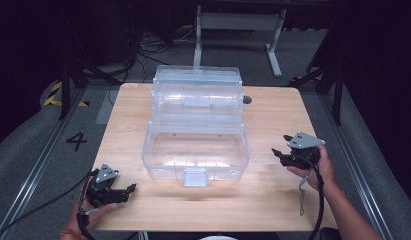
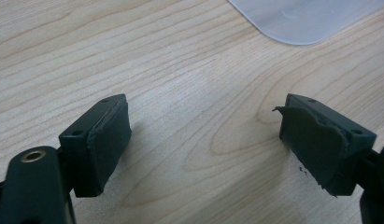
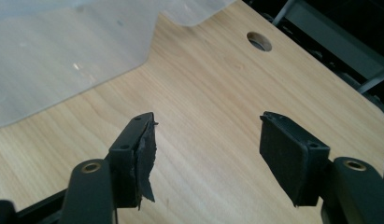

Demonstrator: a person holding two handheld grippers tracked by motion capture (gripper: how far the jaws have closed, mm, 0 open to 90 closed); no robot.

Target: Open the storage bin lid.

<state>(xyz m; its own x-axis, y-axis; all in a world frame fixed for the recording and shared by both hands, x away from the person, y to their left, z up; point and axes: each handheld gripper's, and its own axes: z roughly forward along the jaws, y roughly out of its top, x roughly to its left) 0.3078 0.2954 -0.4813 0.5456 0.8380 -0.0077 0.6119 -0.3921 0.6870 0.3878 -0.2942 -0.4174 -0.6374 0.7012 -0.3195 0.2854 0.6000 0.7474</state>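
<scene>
Grey floor with a painted number four point(image 1: 76, 141) is seen at left. On the pale wooden surface point(image 1: 273, 115), the left tool point(image 1: 127, 190) rests, jaws apart and empty. The clear plastic box point(image 1: 195, 130) stands centred, lid raised. The right tool point(image 1: 279, 151) is held near it, jaws apart.

Clear glossy plastic box point(image 1: 195, 132); matt wood-grain table point(image 1: 273, 195).

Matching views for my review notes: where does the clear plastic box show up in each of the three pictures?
High view: the clear plastic box stands mid-table, lid open, between the two tongs.
Left gripper view: one rounded corner of it at the top right, beyond the open jaws.
Right gripper view: its frosted wall across the top left.
Shared landmark: the light wooden tabletop under the box; its round hole appears beside the box in the right gripper view.
</scene>
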